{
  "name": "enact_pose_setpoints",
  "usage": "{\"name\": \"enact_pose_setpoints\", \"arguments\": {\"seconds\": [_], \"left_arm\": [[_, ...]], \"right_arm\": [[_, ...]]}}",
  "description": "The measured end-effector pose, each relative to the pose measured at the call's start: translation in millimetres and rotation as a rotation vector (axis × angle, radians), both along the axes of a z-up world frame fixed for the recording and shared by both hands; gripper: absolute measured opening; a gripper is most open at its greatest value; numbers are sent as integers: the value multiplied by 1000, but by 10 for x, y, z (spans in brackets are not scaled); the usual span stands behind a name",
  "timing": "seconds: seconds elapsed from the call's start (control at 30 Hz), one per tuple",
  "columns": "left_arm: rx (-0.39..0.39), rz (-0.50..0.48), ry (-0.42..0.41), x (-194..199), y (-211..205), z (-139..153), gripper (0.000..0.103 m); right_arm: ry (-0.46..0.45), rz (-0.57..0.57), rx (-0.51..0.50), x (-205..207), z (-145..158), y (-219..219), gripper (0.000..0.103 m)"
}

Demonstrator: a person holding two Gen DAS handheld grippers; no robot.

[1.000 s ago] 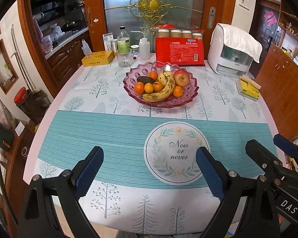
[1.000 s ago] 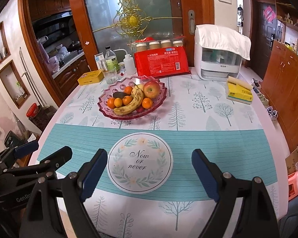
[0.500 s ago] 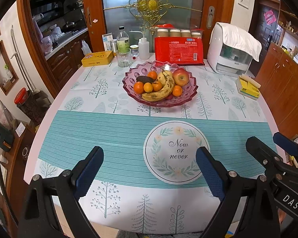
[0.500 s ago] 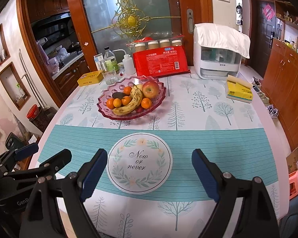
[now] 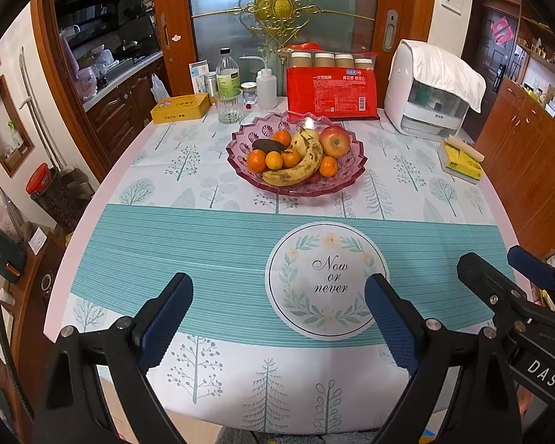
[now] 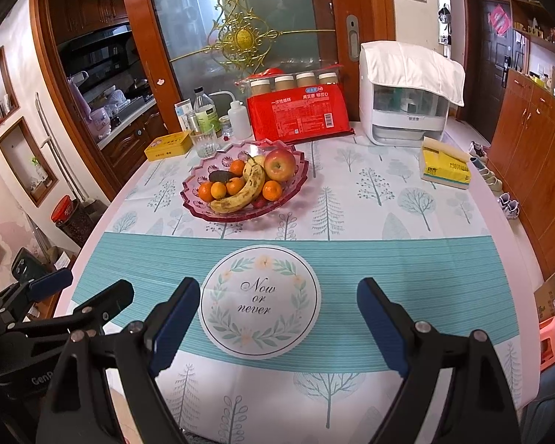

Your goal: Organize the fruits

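Both views are evenly and softly lit, and only faint shadows are cast. Straight lines are bent by fisheye distortion, and the corners are blacked out. Focus is kept sharp throughout.

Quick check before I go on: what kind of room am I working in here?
Most likely a home dining area beside a kitchen: a round table under a printed cloth, a pink glass fruit bowl, and a stove counter visible through the wooden doorway behind.

l gripper (image 5: pixel 279 318) & r gripper (image 6: pixel 273 323) both wide open, angled down.
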State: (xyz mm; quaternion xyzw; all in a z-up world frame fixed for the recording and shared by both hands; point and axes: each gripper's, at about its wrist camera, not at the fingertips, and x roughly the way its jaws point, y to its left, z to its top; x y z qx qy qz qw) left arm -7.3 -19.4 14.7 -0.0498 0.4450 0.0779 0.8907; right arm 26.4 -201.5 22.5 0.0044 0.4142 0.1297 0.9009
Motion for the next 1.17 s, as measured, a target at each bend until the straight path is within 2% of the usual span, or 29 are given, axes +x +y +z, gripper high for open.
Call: {"name": "enact_pose_setpoints", "arguments": {"seconds": [1.17], "left_arm": [[-1, -51, 13, -79, -132, -44, 93]], "right_arm": [[11, -32, 11, -150, -65, -147, 88]]}}
